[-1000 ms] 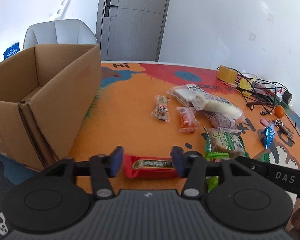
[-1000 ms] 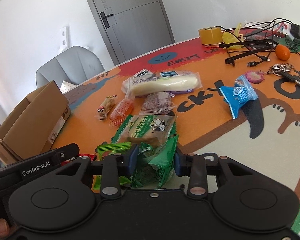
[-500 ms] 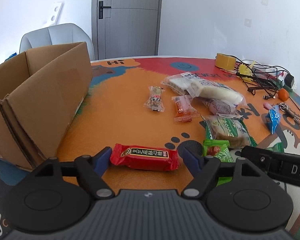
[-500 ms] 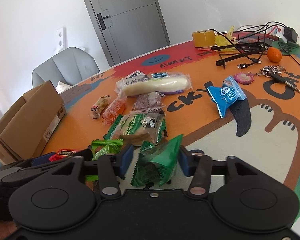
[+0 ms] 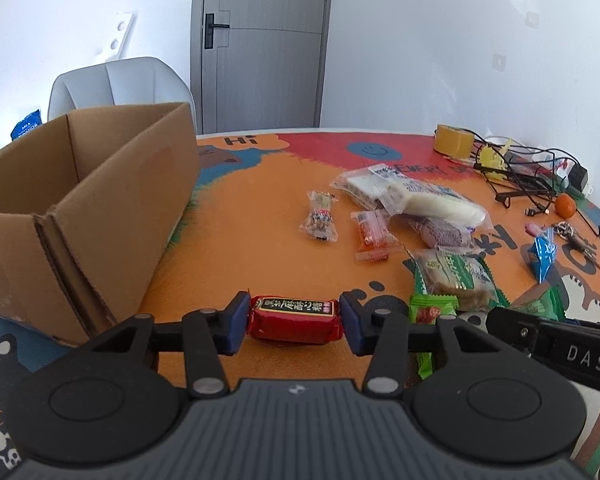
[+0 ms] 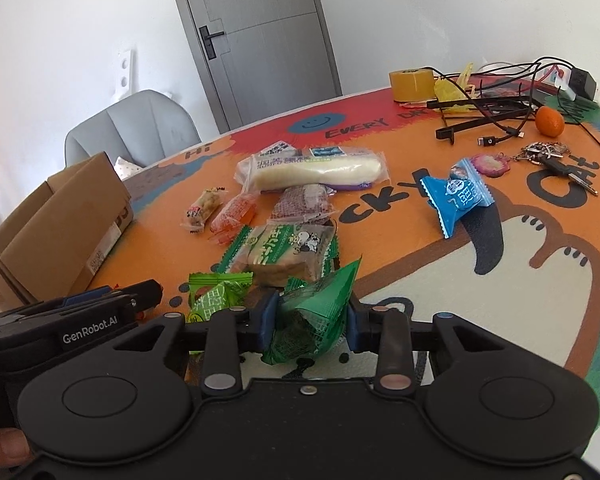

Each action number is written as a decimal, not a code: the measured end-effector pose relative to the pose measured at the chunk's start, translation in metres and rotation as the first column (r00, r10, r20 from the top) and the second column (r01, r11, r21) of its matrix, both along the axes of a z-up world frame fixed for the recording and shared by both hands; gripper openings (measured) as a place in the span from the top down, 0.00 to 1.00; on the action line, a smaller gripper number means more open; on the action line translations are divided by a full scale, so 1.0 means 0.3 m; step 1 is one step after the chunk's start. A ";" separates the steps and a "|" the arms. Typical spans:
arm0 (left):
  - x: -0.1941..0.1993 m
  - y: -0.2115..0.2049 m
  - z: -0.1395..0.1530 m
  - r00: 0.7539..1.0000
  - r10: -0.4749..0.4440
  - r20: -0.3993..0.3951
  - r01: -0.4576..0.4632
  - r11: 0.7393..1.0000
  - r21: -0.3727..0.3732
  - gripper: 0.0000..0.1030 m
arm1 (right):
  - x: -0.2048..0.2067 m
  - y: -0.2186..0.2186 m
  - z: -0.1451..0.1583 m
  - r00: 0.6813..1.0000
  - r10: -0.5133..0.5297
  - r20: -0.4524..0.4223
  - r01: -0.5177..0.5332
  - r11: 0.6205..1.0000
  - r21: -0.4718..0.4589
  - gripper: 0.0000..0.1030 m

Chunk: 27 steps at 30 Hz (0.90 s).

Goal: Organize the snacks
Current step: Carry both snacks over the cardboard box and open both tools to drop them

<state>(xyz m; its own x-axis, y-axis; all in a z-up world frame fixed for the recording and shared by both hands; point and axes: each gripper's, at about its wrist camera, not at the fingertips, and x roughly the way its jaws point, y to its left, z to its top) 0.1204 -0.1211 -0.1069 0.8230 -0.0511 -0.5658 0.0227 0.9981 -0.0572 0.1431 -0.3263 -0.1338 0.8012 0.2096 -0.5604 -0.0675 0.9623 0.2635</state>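
Both grippers have just been closing and each is now clamped on a snack. The left gripper (image 5: 294, 322) squeezes a red snack bar (image 5: 295, 317) by its two ends, near the table's (image 5: 240, 216) front edge, just beside the cardboard box (image 5: 80, 208). The right gripper (image 6: 308, 318) pinches a green packet (image 6: 314, 314). More snacks lie towards the table's middle, among them a blue packet (image 6: 456, 198).

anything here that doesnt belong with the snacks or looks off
Yes: at the table's far right edge, non-snack clutter sits apart from the packets: a tape roll, tangled black cables, keys and a loose orange. The cardboard box shows no snacks in the part visible.
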 end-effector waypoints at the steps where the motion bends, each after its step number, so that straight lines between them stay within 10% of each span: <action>1: -0.003 0.004 0.006 1.000 0.004 0.004 -0.004 1.000 -0.005 0.54 | -0.002 -0.001 0.007 1.000 0.000 0.007 0.000 1.000 0.004 0.66; 27: -0.077 0.210 0.262 0.972 0.108 0.210 -0.097 0.993 -0.063 0.55 | 0.022 0.197 0.204 0.979 0.103 0.174 -0.111 0.993 0.033 0.67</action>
<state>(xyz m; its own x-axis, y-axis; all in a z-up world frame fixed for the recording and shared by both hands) 0.0972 -0.0580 -0.0284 0.9265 0.0156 -0.3759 -0.0627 0.9916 -0.1135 0.1496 -0.2674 -0.0726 0.8563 0.3201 -0.4054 -0.2173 0.9352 0.2795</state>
